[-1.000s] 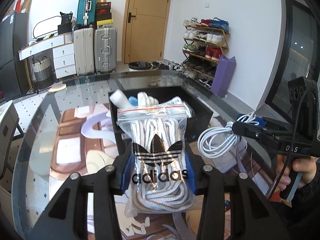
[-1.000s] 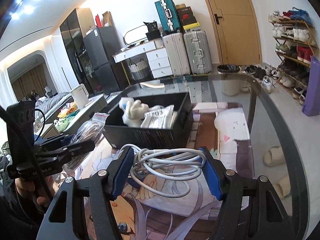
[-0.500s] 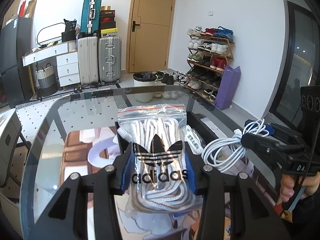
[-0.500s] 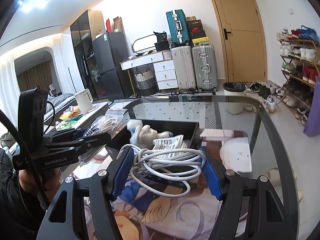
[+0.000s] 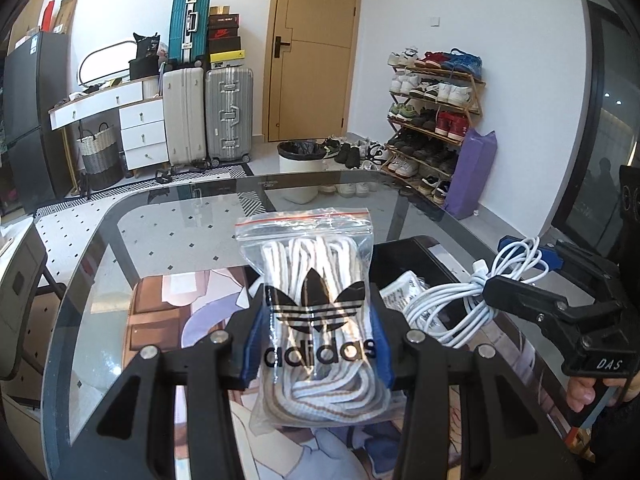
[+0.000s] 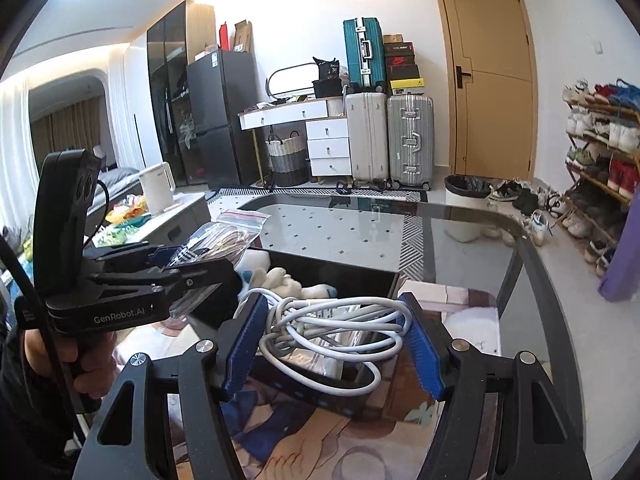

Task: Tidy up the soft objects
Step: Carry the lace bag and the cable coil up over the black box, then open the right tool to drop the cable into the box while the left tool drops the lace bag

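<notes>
My left gripper (image 5: 318, 340) is shut on a clear zip bag of white shoelaces (image 5: 316, 308) with a black adidas logo, held upright above the table. It also shows in the right wrist view (image 6: 216, 240). My right gripper (image 6: 334, 340) is shut on a coiled white cable (image 6: 332, 330), also visible in the left wrist view (image 5: 460, 304). Both are held over a black bin (image 6: 384, 280) that contains a white plush toy (image 6: 280, 280) and a clear packet (image 5: 404, 288).
The bin stands on a glass table (image 5: 180, 232) with a cartoon-print mat (image 6: 312, 440). Suitcases (image 5: 208, 112), a wooden door (image 5: 316, 48), a shoe rack (image 5: 432, 120) and a white bin with a black liner (image 5: 300, 168) stand beyond the table.
Both grippers have risen and tilted up with their loads. The bin has dropped lower in both views and lies partly behind the bag and the cable.
</notes>
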Demonstrator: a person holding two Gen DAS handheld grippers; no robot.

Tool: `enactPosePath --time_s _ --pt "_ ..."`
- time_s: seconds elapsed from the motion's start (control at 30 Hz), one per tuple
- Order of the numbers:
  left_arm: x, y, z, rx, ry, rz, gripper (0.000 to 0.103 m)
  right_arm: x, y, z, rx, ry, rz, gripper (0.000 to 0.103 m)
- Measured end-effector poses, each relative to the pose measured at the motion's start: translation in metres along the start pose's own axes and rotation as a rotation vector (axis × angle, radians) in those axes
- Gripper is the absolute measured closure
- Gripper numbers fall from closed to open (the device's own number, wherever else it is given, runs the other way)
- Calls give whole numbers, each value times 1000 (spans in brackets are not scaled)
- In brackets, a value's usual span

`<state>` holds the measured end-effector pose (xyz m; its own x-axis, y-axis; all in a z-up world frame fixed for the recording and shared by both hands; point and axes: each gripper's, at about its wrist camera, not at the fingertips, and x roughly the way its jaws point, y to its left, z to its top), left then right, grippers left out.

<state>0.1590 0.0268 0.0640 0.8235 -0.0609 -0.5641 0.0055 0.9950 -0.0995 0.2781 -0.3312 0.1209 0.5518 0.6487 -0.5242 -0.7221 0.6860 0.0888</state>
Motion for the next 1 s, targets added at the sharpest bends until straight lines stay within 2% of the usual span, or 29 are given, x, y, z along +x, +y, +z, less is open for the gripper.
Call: enactPosePath --time_s 0.5,0.7,1.0 --pt "32 -5 8 34 29 -9 59 48 15 10 -157 82 -11 36" --pt "39 -6 6 58 52 -30 59 68 18 8 -190 124 54 36" --pt "41 -5 3 76 71 -51 58 85 18 4 -211 141 85 35"
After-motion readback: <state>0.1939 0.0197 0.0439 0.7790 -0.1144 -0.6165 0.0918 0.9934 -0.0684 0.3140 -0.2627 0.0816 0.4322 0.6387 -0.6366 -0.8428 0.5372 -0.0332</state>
